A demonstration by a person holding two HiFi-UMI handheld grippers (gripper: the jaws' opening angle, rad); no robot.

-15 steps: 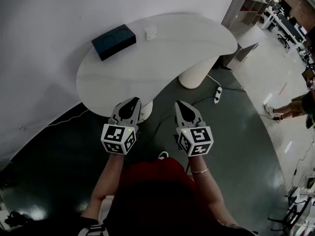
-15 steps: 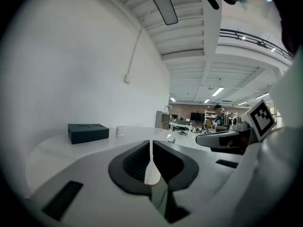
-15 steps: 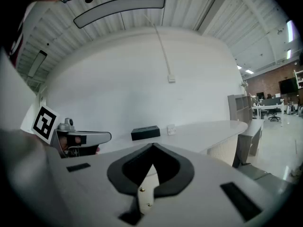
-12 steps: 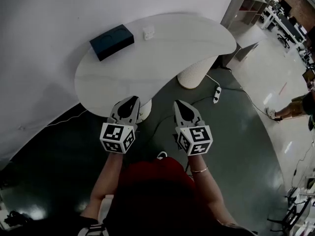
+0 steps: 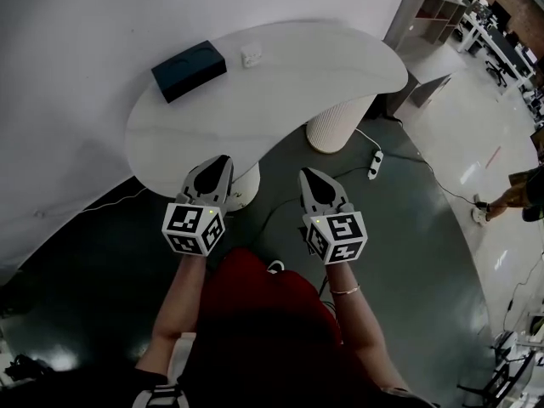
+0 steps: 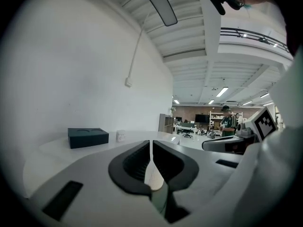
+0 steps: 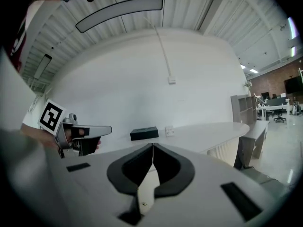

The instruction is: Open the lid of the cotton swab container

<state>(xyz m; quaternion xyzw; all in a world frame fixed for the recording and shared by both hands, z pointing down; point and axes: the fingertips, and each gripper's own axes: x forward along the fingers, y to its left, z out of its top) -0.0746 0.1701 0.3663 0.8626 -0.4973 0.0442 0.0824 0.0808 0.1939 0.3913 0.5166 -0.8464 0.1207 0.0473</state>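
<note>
A small white cotton swab container point(image 5: 250, 56) stands near the far edge of the white table point(image 5: 280, 92), with its lid down. It also shows small and distant in the left gripper view point(image 6: 121, 135) and the right gripper view point(image 7: 169, 131). My left gripper point(image 5: 221, 161) hangs over the table's near edge, shut and empty, its jaws meeting at the tip point(image 6: 150, 143). My right gripper point(image 5: 307, 175) hovers over the floor just short of the table, also shut and empty point(image 7: 153, 146). Both point towards the table, well short of the container.
A dark box point(image 5: 189, 70) lies on the table left of the container. A ribbed white pedestal point(image 5: 336, 126) carries the table. On the dark floor lie a power strip point(image 5: 376, 161) and cables. A person point(image 5: 520, 195) walks at the far right. A curved white wall stands behind the table.
My left gripper has drifted a little to the left. The right gripper has hardly moved. The person at the right edge has stepped further away.
</note>
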